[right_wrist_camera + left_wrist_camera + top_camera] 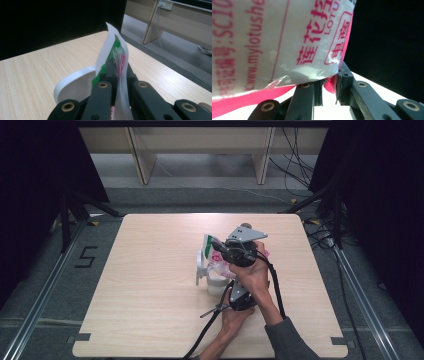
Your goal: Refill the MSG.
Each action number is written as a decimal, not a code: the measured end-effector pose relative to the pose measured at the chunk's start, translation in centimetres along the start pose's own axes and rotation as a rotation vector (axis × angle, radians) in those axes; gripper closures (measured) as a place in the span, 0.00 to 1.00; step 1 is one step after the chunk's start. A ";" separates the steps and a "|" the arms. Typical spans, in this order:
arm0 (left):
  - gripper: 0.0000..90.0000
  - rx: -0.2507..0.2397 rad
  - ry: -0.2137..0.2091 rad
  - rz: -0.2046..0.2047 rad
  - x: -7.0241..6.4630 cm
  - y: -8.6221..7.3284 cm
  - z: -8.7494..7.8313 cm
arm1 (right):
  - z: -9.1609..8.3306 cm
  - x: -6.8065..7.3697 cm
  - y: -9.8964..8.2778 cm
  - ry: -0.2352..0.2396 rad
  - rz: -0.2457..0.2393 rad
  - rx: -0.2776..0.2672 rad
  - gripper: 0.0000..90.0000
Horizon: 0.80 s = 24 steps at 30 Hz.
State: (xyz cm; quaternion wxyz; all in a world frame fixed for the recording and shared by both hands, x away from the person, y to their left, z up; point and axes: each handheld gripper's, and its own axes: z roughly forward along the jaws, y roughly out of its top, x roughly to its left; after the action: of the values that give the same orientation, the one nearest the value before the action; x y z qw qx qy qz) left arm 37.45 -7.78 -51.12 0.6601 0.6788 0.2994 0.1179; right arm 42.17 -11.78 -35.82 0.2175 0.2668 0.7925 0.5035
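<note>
Plastic bag [216, 262] mid-table, over white cup [216, 282]. Right gripper [117, 65] pinches top edge; left gripper [329, 85] clamps lower pink corner. Risk: opposing pull tears film, or thin edge slips, cup tips.

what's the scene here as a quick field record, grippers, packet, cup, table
left gripper: jaws close on the pink bottom edge of the packet, a narrow gap visible between their tips
right gripper: jaws shut on the packet's top edge
packet: white plastic, pink print, green at the top, held above the cup
cup: white, upright, near the table's middle
table: light wood
hands: both by the cup
</note>
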 end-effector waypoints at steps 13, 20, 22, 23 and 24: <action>0.87 -0.004 -0.003 -0.008 0.1 0.1 0.0 | 0.3 0.2 0.1 -0.013 -0.029 0.001 0.99; 0.87 -0.007 -0.001 -0.009 0.2 0.1 0.1 | 0.2 0.2 0.1 -0.006 -0.013 0.007 0.99; 0.87 -0.006 -0.002 -0.013 0.2 0.1 0.1 | 0.4 0.2 0.1 -0.005 -0.011 0.002 0.99; 0.87 -0.007 -0.002 -0.013 0.3 0.1 0.2 | 0.4 0.1 0.1 -0.013 -0.019 -0.003 0.99; 0.87 -0.005 -0.005 -0.019 0.3 0.2 0.1 | 0.5 0.1 0.1 -0.015 -0.014 -0.004 0.99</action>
State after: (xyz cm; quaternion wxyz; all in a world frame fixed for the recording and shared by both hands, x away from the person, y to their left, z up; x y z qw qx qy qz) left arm 37.77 -7.72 -50.99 0.6637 0.6745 0.3038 0.1110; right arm 42.44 -11.39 -35.92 0.2276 0.2644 0.7917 0.5015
